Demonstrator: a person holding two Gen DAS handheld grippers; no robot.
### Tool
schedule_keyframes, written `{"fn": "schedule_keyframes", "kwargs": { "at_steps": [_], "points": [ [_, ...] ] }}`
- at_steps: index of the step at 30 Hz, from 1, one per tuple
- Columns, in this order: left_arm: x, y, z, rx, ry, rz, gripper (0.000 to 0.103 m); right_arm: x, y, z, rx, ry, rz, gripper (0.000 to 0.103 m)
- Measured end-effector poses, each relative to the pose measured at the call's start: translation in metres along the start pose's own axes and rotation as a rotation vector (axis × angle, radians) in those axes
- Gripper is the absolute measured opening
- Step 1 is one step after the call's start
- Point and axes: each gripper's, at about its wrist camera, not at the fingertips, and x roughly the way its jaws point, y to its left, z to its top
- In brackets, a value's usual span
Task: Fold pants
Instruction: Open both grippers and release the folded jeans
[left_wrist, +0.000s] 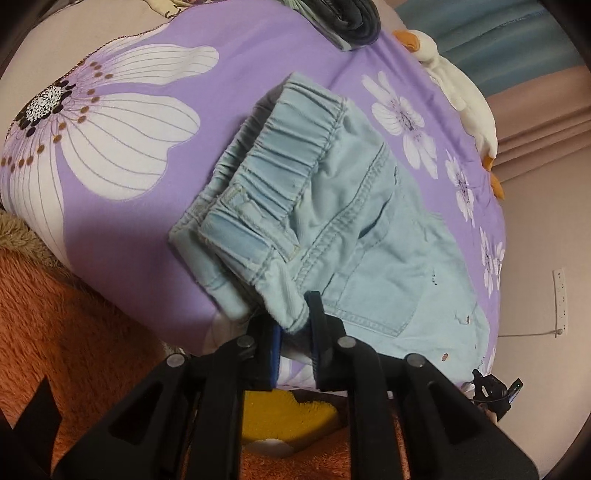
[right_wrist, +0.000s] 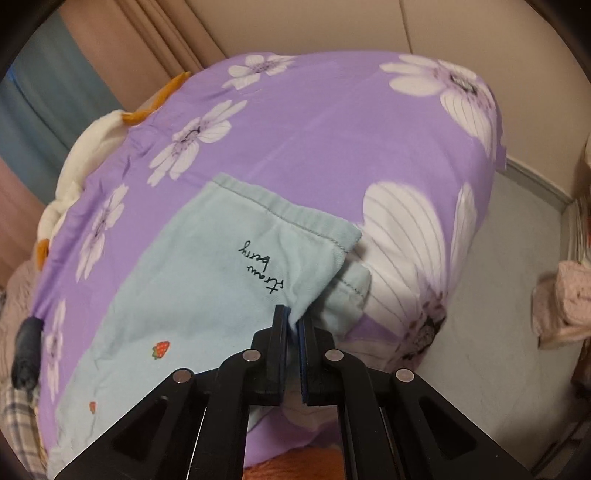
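Note:
Light blue denim pants (left_wrist: 332, 221) lie on a purple flowered bed sheet (left_wrist: 147, 229), the elastic waistband toward the left. My left gripper (left_wrist: 295, 325) is shut on the near edge of the pants at the waist end. In the right wrist view the leg end of the pants (right_wrist: 207, 280) shows, with black script lettering and small strawberry prints. The hems lie stacked, the upper layer shifted off the lower one. My right gripper (right_wrist: 293, 325) is shut on the near edge of the pants by the hems.
A white plush goose (left_wrist: 461, 92) lies along the far side of the bed, also in the right wrist view (right_wrist: 92, 147). Dark folded clothes (left_wrist: 351, 18) sit at the far end. An orange fuzzy rug (left_wrist: 74, 332) and a yellow object (left_wrist: 288, 417) lie below. Grey floor (right_wrist: 498, 295) is right of the bed.

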Motion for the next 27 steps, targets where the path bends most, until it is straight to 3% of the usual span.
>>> {"fn": "schedule_keyframes", "kwargs": {
  "at_steps": [1,3,5,6,7,8,12,16,20,21,23,24,25,27],
  "points": [
    [-0.003,-0.003,0.001,0.010,-0.001,0.001,0.016,-0.001,0.004,0.001,-0.017,0.006,-0.022,0.003],
    [-0.015,-0.008,0.003,0.039,-0.026,0.029,0.030,-0.008,0.015,0.002,-0.058,0.008,-0.086,0.006],
    [-0.032,-0.009,0.004,0.051,-0.076,0.047,0.066,-0.021,0.026,0.002,-0.095,-0.020,-0.115,0.019],
    [-0.042,-0.010,0.006,0.049,-0.110,0.044,0.072,-0.029,0.032,0.002,-0.111,-0.038,-0.103,0.024],
    [-0.051,-0.009,0.008,0.048,-0.141,0.034,0.074,-0.036,0.040,0.001,-0.127,-0.051,-0.077,0.035],
    [-0.059,-0.009,0.013,0.054,-0.175,0.018,0.075,-0.044,0.051,0.000,-0.149,-0.059,-0.033,0.042],
    [-0.063,-0.011,0.040,0.072,-0.225,0.024,0.075,-0.058,0.116,-0.011,-0.302,-0.024,0.177,0.043],
    [-0.042,-0.014,0.070,0.079,-0.193,-0.007,0.075,-0.042,0.207,-0.042,-0.504,0.141,0.388,0.043],
    [-0.020,-0.009,0.087,0.065,-0.144,0.022,0.072,-0.030,0.284,-0.083,-0.692,0.268,0.504,0.043],
    [-0.013,-0.005,0.089,0.052,-0.128,0.024,0.069,-0.027,0.300,-0.092,-0.730,0.289,0.514,0.043],
    [-0.004,-0.001,0.090,0.053,-0.109,0.010,0.043,-0.018,0.334,-0.110,-0.799,0.328,0.517,0.043],
    [0.000,0.001,0.088,0.068,-0.113,0.049,0.036,-0.014,0.346,-0.120,-0.818,0.348,0.516,0.043],
    [0.004,0.001,0.085,0.091,-0.100,0.057,0.030,-0.008,0.356,-0.130,-0.836,0.374,0.516,0.043],
    [0.006,0.002,0.076,0.120,-0.103,0.063,0.030,0.006,0.373,-0.146,-0.862,0.428,0.512,0.043]
  ]
}}
